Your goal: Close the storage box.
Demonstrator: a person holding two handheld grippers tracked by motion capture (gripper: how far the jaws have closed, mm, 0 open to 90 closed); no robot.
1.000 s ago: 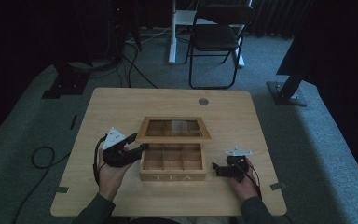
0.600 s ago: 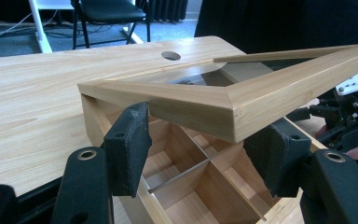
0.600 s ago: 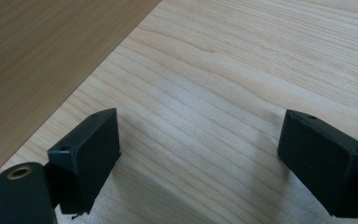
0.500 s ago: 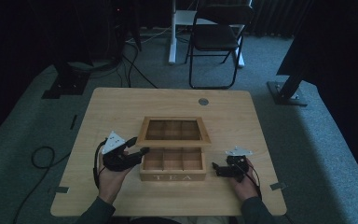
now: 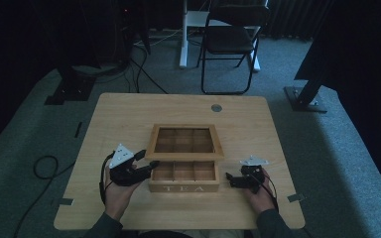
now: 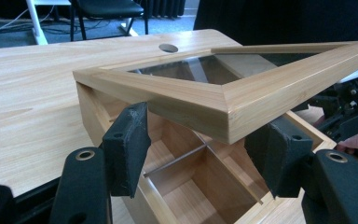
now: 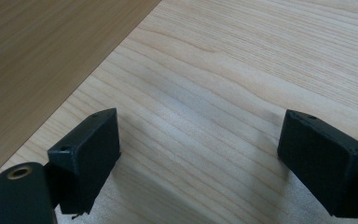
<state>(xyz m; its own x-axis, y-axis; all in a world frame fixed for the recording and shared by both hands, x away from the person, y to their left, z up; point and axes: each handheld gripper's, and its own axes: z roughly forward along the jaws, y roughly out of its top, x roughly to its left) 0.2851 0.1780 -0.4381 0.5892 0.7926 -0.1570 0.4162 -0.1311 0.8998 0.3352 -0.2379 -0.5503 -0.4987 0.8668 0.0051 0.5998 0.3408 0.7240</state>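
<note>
High view, tea box: the wooden tea box (image 5: 183, 176) sits near the person's edge of the table (image 5: 129, 114), between the two grippers, its front lettered TEA
Lid: the glass-paned lid (image 5: 184, 141) is lifted off the compartments and leans back; in the left gripper view its near corner (image 6: 226, 109) hangs above the open compartments
Compartments: the ones visible look empty
Left gripper: the left gripper (image 5: 146, 166) is at the box's left end, jaws spread wide to either side of the lid corner, gripping nothing I can see
Right gripper: the right gripper (image 5: 231, 179) lies low just beside the box's right end, jaws wide apart over bare table, holding nothing
Risk, lid: I cannot tell what props the lid; if only the hinge does, a nudge from the left jaws may drop it shut
Risk, box: a sideways push at the left end may slide the light box, since the right gripper is not bracing it
Risk, glass: a jaw tip may knock the pane
</note>
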